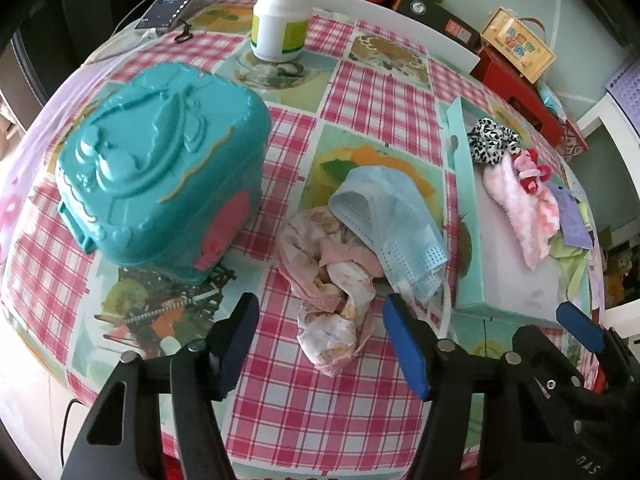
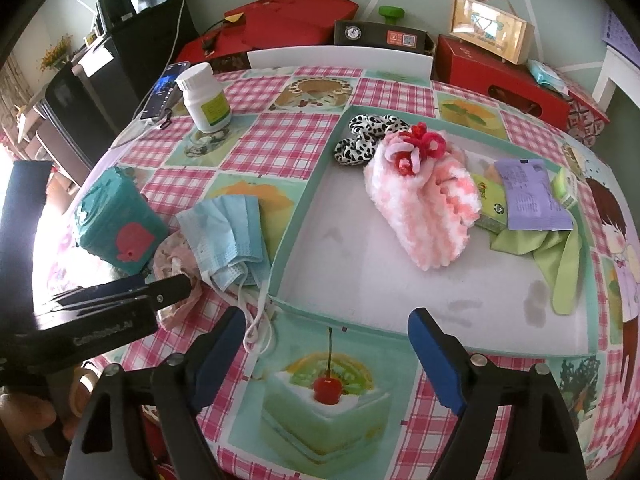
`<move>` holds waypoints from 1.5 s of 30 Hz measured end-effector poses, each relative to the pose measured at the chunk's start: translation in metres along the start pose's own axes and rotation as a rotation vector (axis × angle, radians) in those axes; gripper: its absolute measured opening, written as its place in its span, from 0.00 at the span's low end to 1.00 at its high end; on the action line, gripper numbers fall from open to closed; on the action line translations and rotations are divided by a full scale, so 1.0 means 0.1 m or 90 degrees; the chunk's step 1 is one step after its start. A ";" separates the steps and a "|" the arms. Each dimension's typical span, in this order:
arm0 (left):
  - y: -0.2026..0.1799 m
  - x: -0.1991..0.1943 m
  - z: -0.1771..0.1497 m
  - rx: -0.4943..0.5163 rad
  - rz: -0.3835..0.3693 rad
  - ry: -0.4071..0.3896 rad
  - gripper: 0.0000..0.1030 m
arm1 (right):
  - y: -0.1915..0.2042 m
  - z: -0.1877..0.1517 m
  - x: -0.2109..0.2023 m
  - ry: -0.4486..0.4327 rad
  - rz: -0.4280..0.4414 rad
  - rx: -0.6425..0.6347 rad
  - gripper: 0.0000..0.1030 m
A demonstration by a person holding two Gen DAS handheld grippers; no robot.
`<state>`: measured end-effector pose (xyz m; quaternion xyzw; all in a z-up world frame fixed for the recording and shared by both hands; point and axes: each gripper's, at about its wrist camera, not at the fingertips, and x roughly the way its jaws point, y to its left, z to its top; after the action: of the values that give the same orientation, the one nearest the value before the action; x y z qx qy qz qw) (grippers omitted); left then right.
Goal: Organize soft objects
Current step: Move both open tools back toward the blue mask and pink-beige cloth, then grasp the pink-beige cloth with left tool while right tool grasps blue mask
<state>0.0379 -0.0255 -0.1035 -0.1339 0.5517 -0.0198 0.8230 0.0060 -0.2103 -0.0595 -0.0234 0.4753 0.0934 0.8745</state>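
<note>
The left hand-held gripper (image 1: 320, 344), jaws wide and empty, has the crumpled floral cloth (image 1: 332, 276) dead centre, lying lengthwise away from it; the right hand-held gripper (image 2: 328, 354), also wide, faces the tray (image 2: 288, 240).

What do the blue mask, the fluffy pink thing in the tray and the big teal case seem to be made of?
Blue mask: probably thin non-woven fabric, matte, with pleats and an embossed edge strip.
Fluffy pink thing: looks like plush, fuzzy yarn or chenille, with a soft ridged pile in pink and white.
Teal case: apparently hard moulded plastic, glossy, with raised relief shapes and highlights on its lid.
</note>
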 end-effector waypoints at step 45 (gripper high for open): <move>0.27 0.04 -0.04 -0.083 -0.060 0.015 0.22 | 0.41 0.35 0.24 -0.019 0.068 -0.055 0.73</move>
<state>0.0331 -0.0006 -0.1153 -0.2127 0.5545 -0.0241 0.8042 0.0397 -0.1619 -0.0588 -0.0342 0.4583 0.1604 0.8735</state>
